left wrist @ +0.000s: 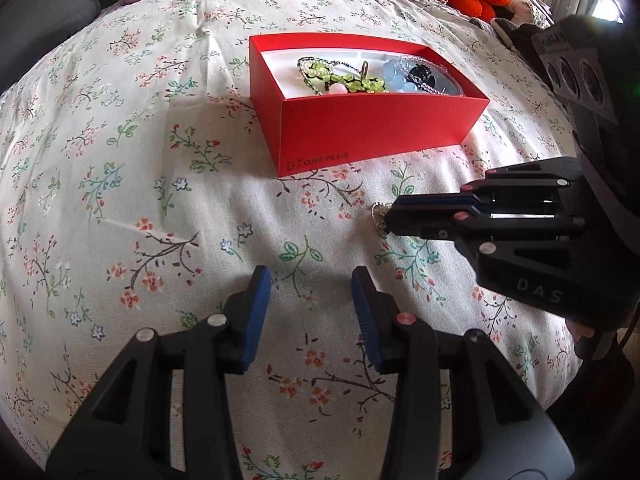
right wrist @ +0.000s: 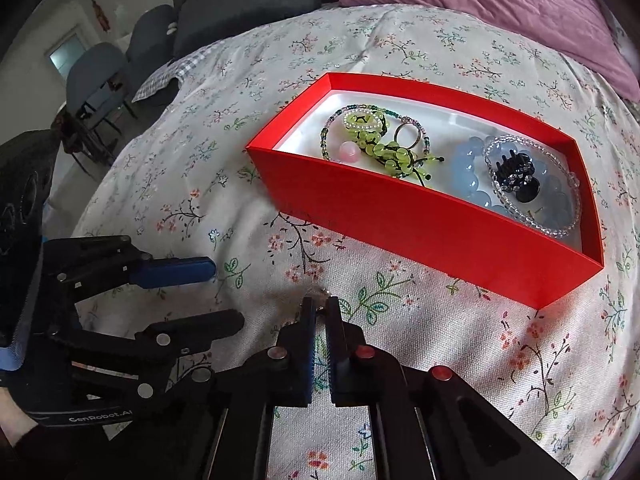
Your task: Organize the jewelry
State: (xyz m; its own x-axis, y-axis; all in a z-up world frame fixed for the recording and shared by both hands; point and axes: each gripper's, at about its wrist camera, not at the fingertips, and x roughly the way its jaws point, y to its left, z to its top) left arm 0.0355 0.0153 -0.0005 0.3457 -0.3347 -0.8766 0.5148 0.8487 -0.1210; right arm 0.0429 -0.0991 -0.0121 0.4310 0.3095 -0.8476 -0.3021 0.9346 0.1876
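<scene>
Two grippers hang over a bed with a flowery cover point(left wrist: 160, 128). The left gripper point(left wrist: 312, 280) has its blue fingers spread apart, with nothing between them. The right gripper point(right wrist: 320, 308) has its fingers nearly closed, pinching a small silver piece of jewelry point(left wrist: 378, 216) right down on the cover, near the long front side of the red box point(right wrist: 420, 220).

Only the left view shows the little silver loops sticking out past the fingertips; the right view shows just a tiny bit. The right view looks down into the box: a green bead bracelet point(right wrist: 380, 148), a pink bead point(right wrist: 347, 151), a ring point(right wrist: 408, 134), blue beads point(right wrist: 468, 172), and a black clip point(right wrist: 516, 176).
</scene>
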